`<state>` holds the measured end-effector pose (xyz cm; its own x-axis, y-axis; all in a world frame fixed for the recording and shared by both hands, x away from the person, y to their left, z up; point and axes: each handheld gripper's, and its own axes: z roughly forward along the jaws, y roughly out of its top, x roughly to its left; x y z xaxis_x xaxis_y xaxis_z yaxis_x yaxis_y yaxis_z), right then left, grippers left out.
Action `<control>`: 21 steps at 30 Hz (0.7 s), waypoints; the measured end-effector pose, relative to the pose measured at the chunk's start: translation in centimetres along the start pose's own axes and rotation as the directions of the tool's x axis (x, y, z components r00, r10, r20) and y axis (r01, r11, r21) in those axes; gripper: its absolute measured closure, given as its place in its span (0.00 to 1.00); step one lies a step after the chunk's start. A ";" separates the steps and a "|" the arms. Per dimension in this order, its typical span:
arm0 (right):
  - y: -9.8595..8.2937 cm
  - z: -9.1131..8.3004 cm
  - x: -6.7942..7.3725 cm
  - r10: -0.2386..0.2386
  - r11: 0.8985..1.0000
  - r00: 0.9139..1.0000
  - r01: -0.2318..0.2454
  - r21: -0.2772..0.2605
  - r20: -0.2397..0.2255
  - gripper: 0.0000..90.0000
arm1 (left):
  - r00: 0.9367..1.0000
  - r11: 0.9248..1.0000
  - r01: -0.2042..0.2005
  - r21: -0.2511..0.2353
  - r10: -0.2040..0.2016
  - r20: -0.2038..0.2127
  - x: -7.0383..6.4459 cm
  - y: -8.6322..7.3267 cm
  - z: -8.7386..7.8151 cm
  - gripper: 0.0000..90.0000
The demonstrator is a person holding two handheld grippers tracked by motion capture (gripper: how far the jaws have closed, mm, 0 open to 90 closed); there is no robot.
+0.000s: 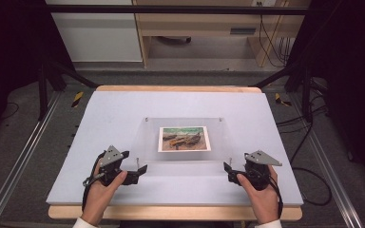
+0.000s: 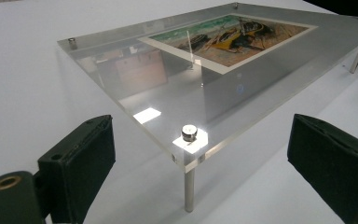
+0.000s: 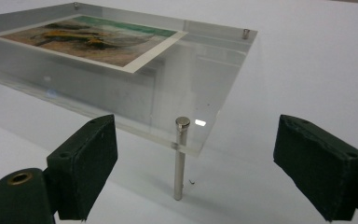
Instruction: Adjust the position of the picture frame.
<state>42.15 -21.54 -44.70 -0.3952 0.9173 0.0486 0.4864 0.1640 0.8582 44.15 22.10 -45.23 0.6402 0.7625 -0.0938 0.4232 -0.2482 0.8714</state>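
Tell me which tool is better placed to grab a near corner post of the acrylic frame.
Right, marginally. The right tool is open with the corner post centred between its jaws; the left tool is open too, its post slightly off-centre.

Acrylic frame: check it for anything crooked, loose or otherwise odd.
One thing stands out. In the right gripper view, the near corner post pokes well above the acrylic frame, while the left gripper view's near corner cap sits flush. The print lies square, and nothing looks cracked.
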 end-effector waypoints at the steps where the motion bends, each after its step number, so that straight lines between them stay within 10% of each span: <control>1: 0.1 -0.1 0.0 0.002 1.000 1.000 -0.002 -0.004 0.004 0.16 | 1.000 1.000 0.002 0.001 -0.002 0.000 0.1 0.0 0.0 0.08; 21: 3.0 0.9 0.3 -0.023 1.000 0.999 0.024 0.019 -0.047 0.18 | 0.998 0.997 0.051 0.056 -0.049 -0.026 1.9 2.9 0.2 0.10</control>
<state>44.24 -20.45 -42.59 -0.4421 0.8954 0.0525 0.4912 0.1927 0.8495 46.74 22.65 -42.94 0.6020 0.7888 -0.1242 0.4903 -0.2424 0.8372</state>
